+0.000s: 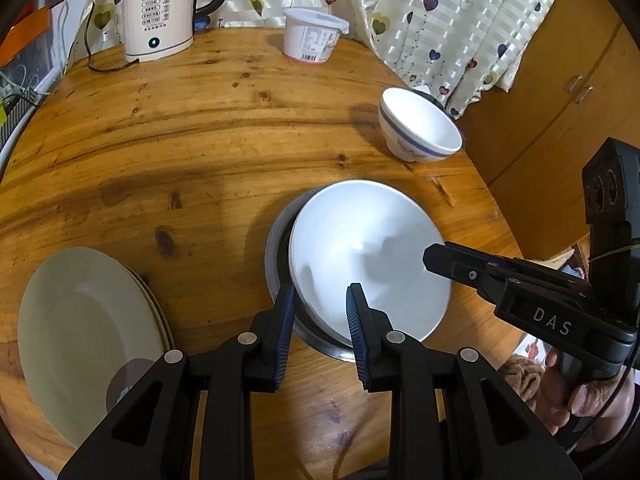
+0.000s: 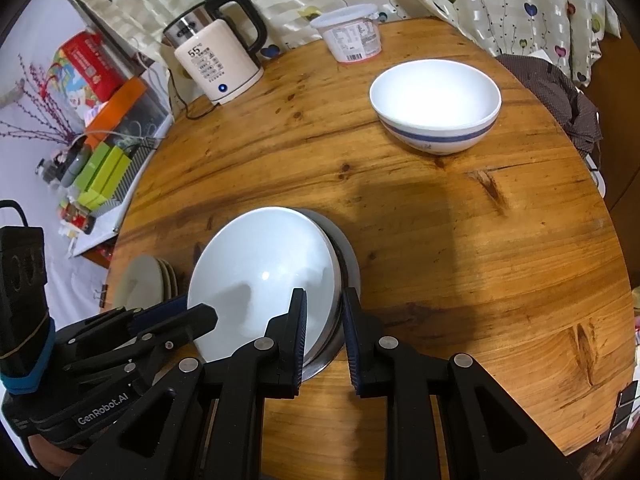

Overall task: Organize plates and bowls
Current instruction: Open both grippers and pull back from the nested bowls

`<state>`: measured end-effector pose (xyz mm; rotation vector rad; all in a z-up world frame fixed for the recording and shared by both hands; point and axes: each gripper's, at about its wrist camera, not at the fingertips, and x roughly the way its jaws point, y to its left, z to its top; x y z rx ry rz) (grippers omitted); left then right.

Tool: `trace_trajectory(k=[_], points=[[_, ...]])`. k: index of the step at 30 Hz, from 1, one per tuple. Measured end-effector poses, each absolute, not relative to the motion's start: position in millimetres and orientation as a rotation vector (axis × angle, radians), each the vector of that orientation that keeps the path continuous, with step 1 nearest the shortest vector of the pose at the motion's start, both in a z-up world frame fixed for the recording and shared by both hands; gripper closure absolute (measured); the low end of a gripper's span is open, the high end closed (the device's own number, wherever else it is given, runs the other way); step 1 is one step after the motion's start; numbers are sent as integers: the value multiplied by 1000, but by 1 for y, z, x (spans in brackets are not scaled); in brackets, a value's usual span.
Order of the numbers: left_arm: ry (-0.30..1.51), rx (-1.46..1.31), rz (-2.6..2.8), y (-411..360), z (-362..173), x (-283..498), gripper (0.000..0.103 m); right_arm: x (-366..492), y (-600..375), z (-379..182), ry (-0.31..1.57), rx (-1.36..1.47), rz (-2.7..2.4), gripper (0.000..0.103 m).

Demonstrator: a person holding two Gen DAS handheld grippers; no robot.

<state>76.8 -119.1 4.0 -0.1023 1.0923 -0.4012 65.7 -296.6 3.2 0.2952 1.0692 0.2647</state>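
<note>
A large white bowl (image 1: 368, 240) (image 2: 264, 264) sits tilted inside a metal bowl (image 1: 276, 256) (image 2: 348, 256) at the middle of the round wooden table (image 1: 200, 140). My left gripper (image 1: 322, 292) (image 2: 196, 314) straddles the white bowl's near-left rim, which crosses the gap slantwise and meets both pads. On the opposite side, my right gripper (image 2: 324, 300) (image 1: 430, 258) pinches the white bowl's rim together with the metal bowl's rim. A stack of cream plates (image 1: 80, 320) (image 2: 148, 276) lies at the table's left edge. A blue-banded white bowl (image 1: 420, 128) (image 2: 436, 104) stands apart at the far right.
An electric kettle (image 1: 156, 16) (image 2: 216, 68) with its cord and a lidded plastic tub (image 1: 312, 36) (image 2: 354, 36) stand at the table's back edge before a curtain. A cluttered shelf (image 2: 104, 128) is beyond the left edge. A hand (image 1: 584, 404) holds the right gripper.
</note>
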Motion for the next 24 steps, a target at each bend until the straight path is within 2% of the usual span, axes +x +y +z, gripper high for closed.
trace_trajectory(k=[8,12,16,19,24], points=[[1059,-137,-419,-110,9,77,76,63,-300,14,1030,286,282,83],[1024,-162,-423,-100,14,73,76,57,-307,21,999,274,293,75],[1004,-184,-409,-87,16,71,76,49,-315,25,973,253,296,73],[994,-193,-406,-82,17,68,76,42,-320,27,951,235,287,62],[984,-196,-405,-78,16,65,76,35,-327,26,947,231,281,61]])
